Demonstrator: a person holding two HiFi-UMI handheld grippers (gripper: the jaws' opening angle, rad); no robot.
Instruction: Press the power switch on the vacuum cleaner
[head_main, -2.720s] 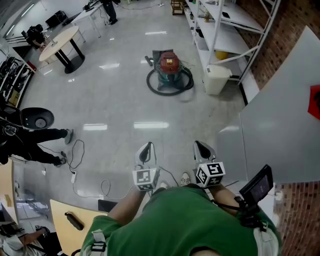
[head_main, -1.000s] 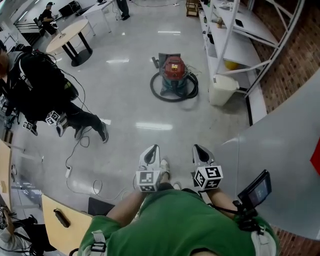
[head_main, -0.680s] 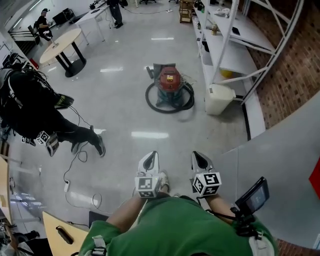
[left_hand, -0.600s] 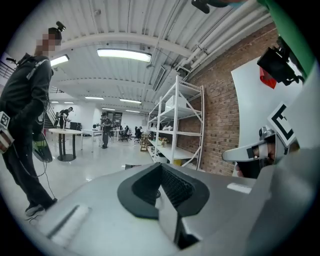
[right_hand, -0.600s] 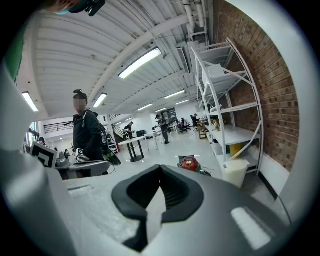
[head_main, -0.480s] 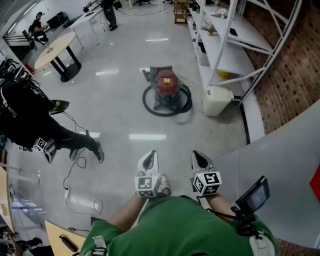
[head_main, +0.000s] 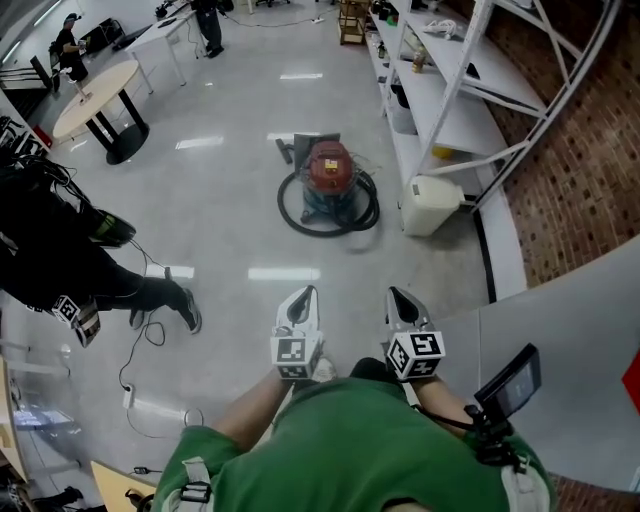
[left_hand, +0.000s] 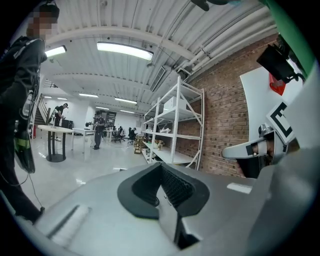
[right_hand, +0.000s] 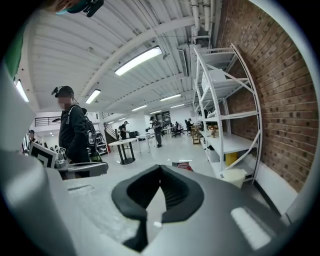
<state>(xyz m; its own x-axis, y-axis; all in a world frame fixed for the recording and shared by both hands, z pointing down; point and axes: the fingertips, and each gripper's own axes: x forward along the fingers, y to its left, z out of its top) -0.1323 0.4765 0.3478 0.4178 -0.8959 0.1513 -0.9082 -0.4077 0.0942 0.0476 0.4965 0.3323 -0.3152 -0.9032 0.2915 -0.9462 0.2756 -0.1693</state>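
Note:
The vacuum cleaner (head_main: 328, 172) stands on the glossy floor well ahead of me. It has a red top and a teal body, with a black hose (head_main: 300, 215) coiled around its base. No switch can be made out at this distance. My left gripper (head_main: 299, 300) and right gripper (head_main: 400, 302) are held side by side near my body, far short of the vacuum, both shut and empty. In the left gripper view the left gripper (left_hand: 161, 168) has its dark pads together. The right gripper (right_hand: 160, 171) looks the same, with the vacuum's red top (right_hand: 184, 165) just beyond it.
White shelving (head_main: 450, 90) runs along the brick wall on the right, with a white bin (head_main: 430, 205) beside the vacuum. A person in black (head_main: 60, 260) walks at the left near a floor cable (head_main: 140, 345). A round table (head_main: 95, 95) stands far left, and a grey panel (head_main: 570, 340) near right.
The vacuum sits a little lower in the view, so I am slightly closer. The person in black has moved across to the left edge. Both grippers stay shut in front of me.

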